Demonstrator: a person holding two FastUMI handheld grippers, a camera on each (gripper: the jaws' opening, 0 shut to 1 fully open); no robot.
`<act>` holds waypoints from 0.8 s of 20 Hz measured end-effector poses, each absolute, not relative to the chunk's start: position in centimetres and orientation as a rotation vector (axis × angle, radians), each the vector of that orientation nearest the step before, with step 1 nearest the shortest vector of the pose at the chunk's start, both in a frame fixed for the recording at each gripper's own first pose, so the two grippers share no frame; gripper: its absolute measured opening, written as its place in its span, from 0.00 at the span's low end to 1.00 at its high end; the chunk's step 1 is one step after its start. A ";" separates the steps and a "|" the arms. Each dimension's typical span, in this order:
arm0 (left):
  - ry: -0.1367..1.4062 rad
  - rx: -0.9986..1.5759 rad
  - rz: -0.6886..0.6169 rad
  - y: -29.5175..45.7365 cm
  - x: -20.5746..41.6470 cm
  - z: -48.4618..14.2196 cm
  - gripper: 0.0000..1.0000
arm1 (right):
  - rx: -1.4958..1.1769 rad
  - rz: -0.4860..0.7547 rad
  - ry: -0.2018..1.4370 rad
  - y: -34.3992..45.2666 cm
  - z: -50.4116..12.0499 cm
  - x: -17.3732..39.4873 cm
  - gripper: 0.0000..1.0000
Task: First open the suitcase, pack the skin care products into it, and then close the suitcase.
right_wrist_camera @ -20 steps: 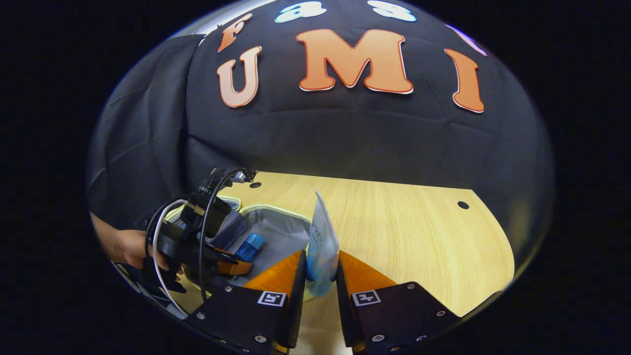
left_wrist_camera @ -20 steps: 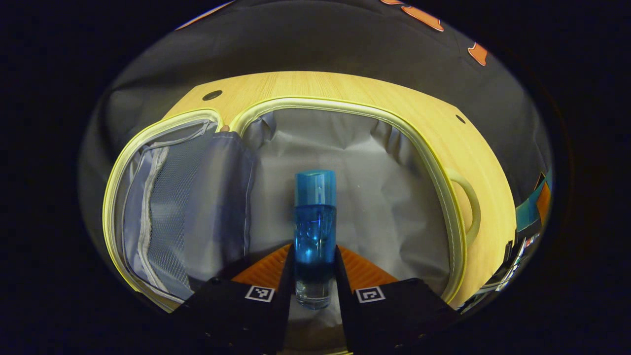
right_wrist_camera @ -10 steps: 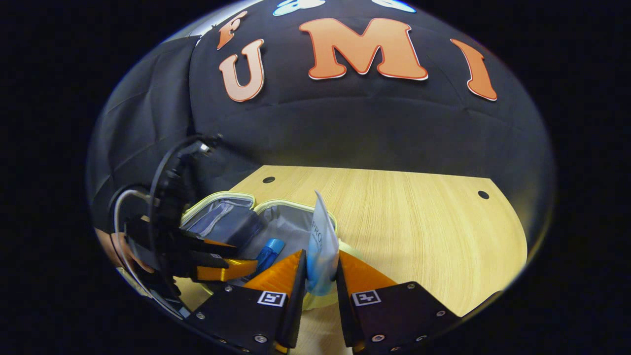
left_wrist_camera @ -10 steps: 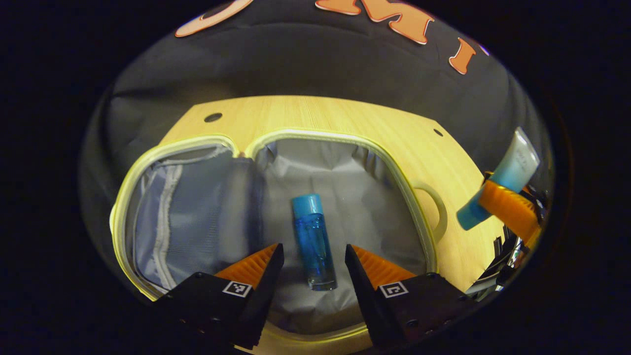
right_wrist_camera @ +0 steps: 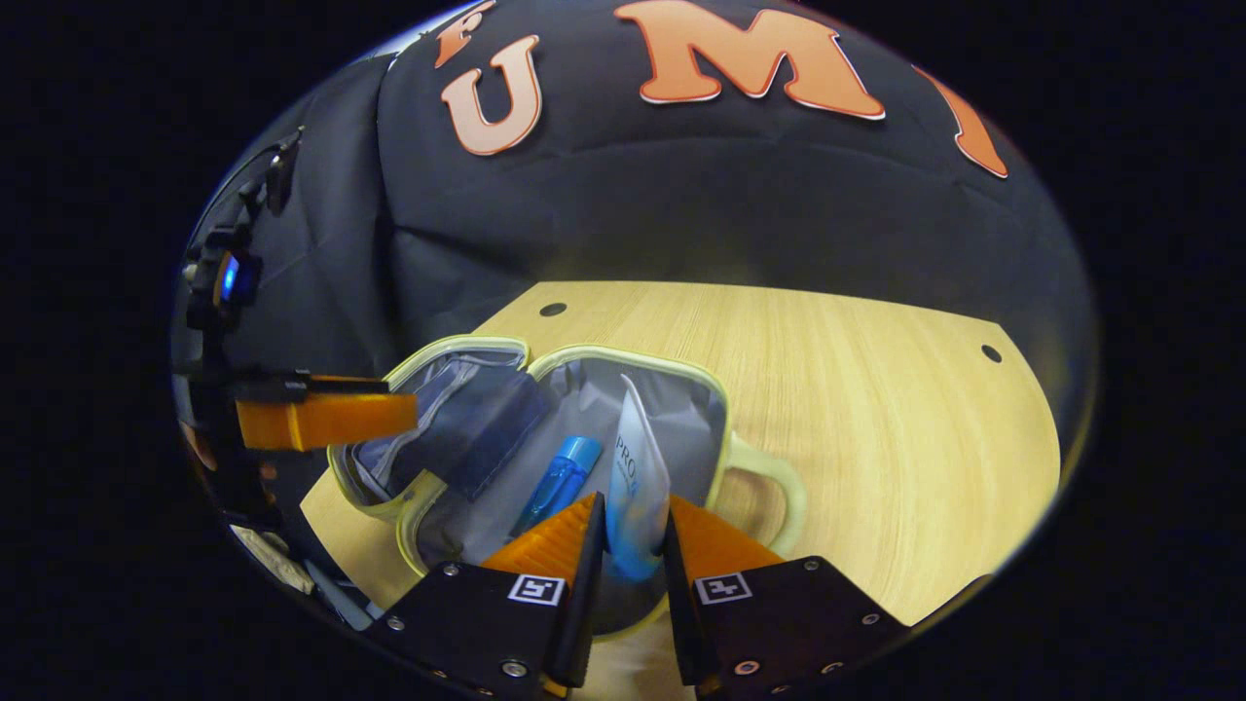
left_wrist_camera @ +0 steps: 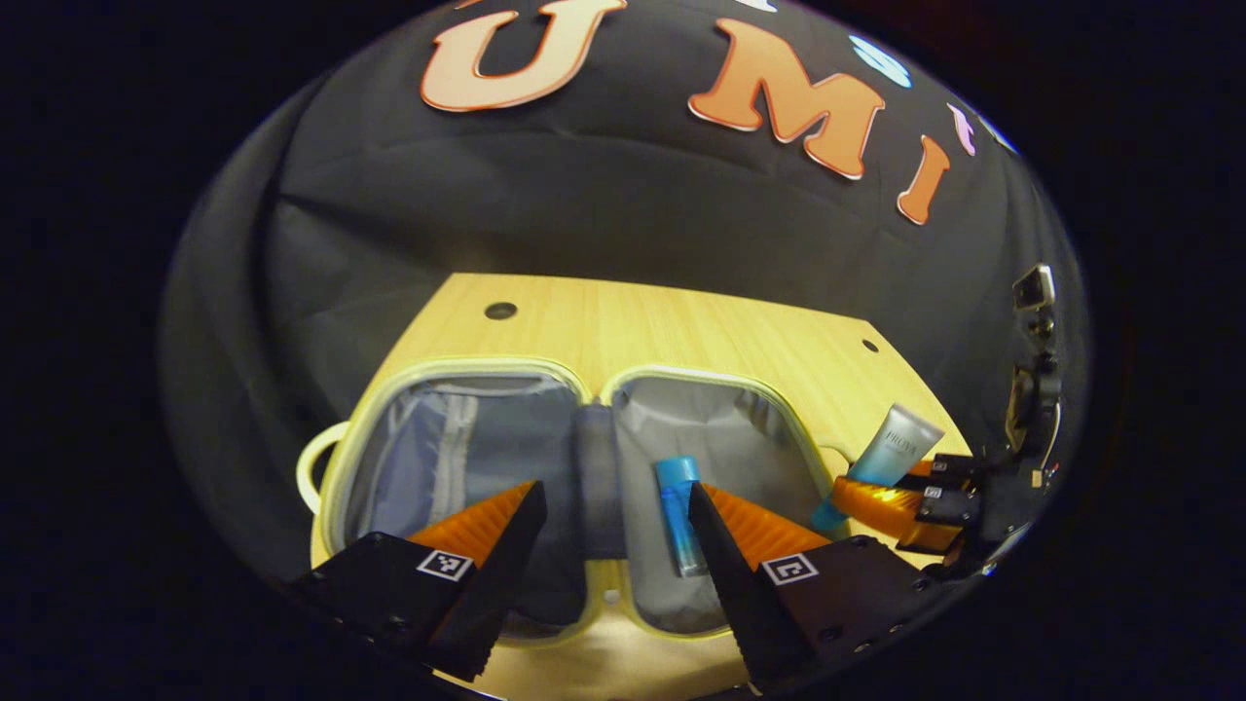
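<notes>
One small grey fabric suitcase with pale yellow piping (left_wrist_camera: 584,458) lies open flat on the light wooden desk (left_wrist_camera: 681,321), both halves showing, a loop handle at each outer side. One slim clear blue bottle with a blue cap (left_wrist_camera: 678,511) lies in its right half. One white-and-blue squeeze tube (right_wrist_camera: 635,497) stands cap down, clamped in the right tongs (right_wrist_camera: 628,545) above that same half (beside the bottle). The left tongs (left_wrist_camera: 613,526) hang spread apart and empty over the suitcase near the desk's front edge.

Recording booth: black cloth wall (right_wrist_camera: 681,224) behind bare wooden table (right_wrist_camera: 876,409) with drilled holes.
</notes>
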State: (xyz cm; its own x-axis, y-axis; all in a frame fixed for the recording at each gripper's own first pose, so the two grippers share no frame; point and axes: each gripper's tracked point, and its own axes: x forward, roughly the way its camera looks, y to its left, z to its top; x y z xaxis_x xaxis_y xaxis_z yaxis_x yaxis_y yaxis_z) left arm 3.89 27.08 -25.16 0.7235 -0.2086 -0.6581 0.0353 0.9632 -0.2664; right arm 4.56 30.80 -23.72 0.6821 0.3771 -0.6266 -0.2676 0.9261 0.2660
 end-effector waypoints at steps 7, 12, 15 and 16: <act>0.689 -0.251 0.030 36.8 2.4 -23.1 0.92 | 0.157 0.390 0.894 33.8 -28.3 3.8 0.35; 0.713 -0.318 0.170 43.0 0.5 -24.8 0.92 | 0.168 0.379 0.939 34.7 -29.6 4.3 0.35; 0.720 -0.374 0.250 46.7 -0.2 -25.7 0.92 | 0.157 0.330 0.970 34.2 -30.6 4.9 0.35; 0.720 -0.397 0.273 47.7 -0.1 -26.4 0.92 | 0.149 0.334 0.962 34.2 -30.5 4.9 0.35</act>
